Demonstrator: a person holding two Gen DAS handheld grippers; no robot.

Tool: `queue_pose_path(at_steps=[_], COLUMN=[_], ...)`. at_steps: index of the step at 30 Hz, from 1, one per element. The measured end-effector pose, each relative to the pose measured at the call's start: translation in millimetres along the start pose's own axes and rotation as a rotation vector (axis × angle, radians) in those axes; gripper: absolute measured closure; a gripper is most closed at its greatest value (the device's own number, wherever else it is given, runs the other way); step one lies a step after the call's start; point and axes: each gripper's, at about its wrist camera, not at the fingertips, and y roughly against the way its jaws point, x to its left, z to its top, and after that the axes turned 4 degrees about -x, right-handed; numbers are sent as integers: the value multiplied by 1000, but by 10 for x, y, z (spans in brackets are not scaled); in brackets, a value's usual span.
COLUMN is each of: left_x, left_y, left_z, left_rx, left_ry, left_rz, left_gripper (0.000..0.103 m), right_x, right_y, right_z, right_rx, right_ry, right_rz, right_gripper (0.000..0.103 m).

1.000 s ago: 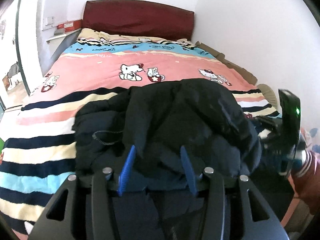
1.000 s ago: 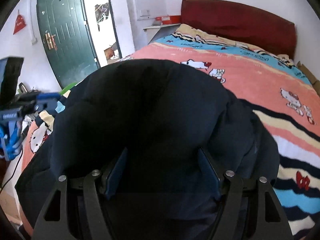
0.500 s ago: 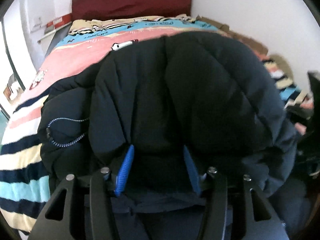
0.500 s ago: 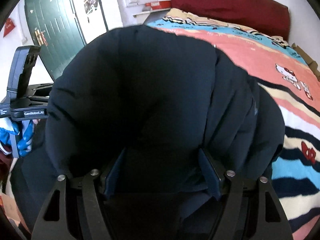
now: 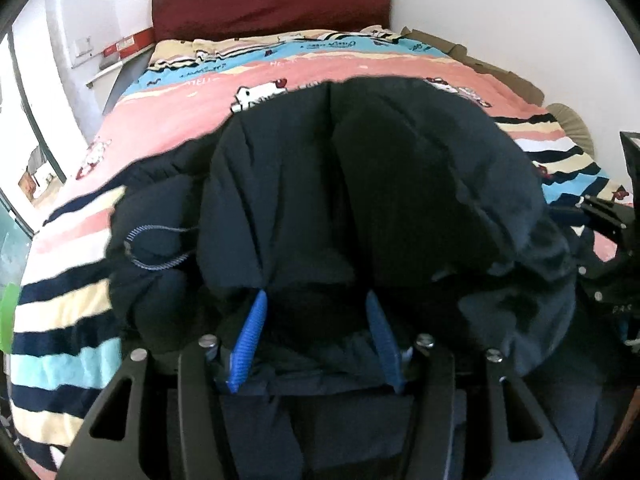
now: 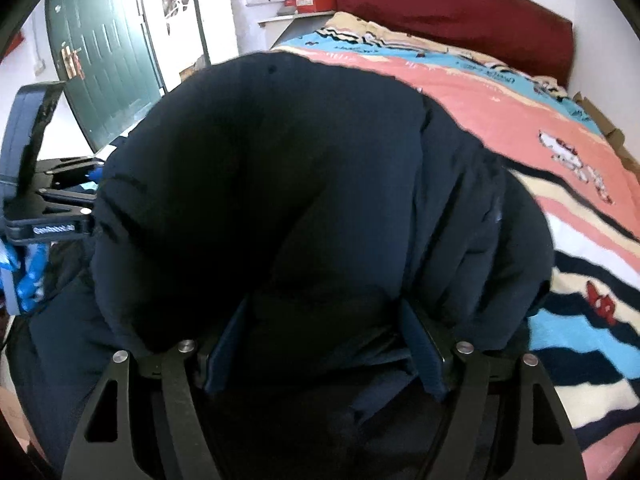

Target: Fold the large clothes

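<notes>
Garment: a dark navy padded jacket bunched in a raised mound over the near end of the bed, filling both views.
Left gripper: blue fingers set apart, thick jacket fabric pinched between them.
Right gripper: dark fingers likewise spread around a fold of the jacket.
Bedding: a striped, cartoon-printed blanket; dark red headboard behind.

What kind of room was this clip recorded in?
Most likely a home bedroom: a bed with a cartoon-print striped blanket, a dark red headboard, and a green door. A dark puffy jacket lies on it.
</notes>
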Motion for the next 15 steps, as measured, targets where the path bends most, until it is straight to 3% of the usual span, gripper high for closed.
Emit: queue_pose_path(at_steps=[9,15], left_x=[-14,-108], left_y=[220,86], left_z=[512,799], left_rx=[-74,-94], left_ry=[-44,-54], left_rz=[31,16], left_gripper=[53,53], right_x=[-53,-151], right_y=[322,369], right_z=[254,512], right_rx=[-78,-132], right_ry=[73,91], right_rz=[-53,-94], right_gripper=[29,29])
